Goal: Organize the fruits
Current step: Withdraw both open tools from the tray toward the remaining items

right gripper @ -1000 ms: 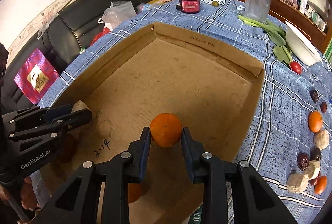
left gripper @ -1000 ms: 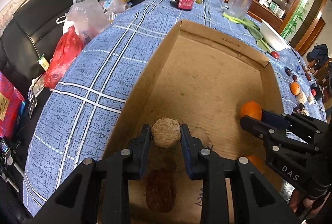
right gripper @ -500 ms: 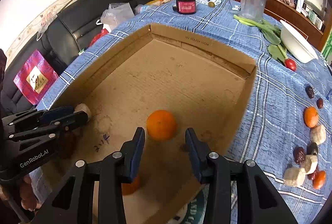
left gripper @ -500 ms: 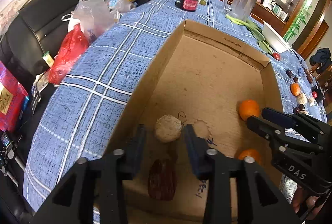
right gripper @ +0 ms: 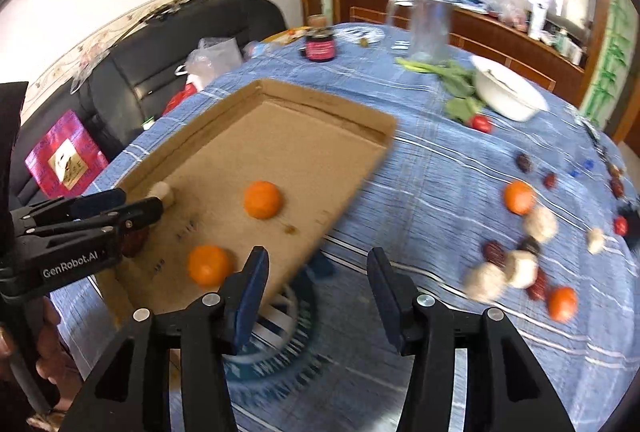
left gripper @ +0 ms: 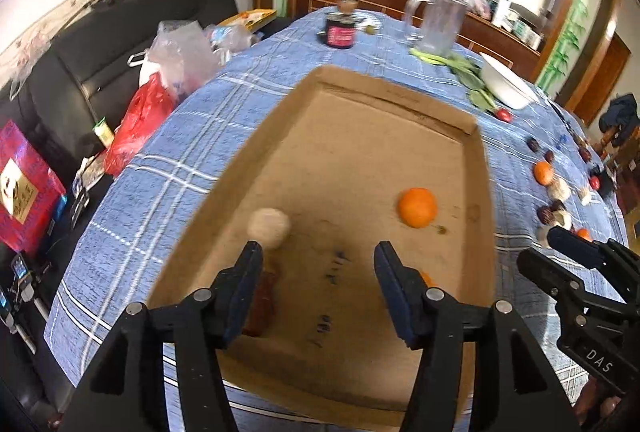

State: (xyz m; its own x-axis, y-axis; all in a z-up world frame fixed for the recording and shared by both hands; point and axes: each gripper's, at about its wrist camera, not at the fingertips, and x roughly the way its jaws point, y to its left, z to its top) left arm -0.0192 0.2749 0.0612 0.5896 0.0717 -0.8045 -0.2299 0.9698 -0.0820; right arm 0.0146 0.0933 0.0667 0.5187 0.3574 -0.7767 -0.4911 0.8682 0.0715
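Note:
A shallow cardboard box (left gripper: 476,168) lies on the blue plaid tablecloth. In it lie a beige round fruit (left gripper: 268,226), an orange (left gripper: 417,207), a dark red date (left gripper: 260,302) and a second orange (right gripper: 209,265). My left gripper (left gripper: 318,272) hangs above the box's near end, its jaws opening with nothing between them. The beige fruit lies just past its left fingertip. My right gripper (right gripper: 316,284) is over the cloth beside the box's right wall, jaws opening and empty. Several loose oranges (right gripper: 519,197), beige fruits (right gripper: 540,222) and dates (right gripper: 496,252) lie on the cloth to its right.
A white bowl (right gripper: 508,94), green leaves (right gripper: 448,76), a small red fruit (right gripper: 482,123), a glass jug (left gripper: 438,20) and a dark jar (left gripper: 340,32) stand at the table's far end. Plastic bags (left gripper: 140,120) sit on a black sofa at left. A round blue-and-white mat (right gripper: 280,332) lies under the right gripper.
Both grippers let go of their fruit, the beige one and the orange, which now lie in the box. Both have opened and drawn back upward; the right one swung right, off the box.

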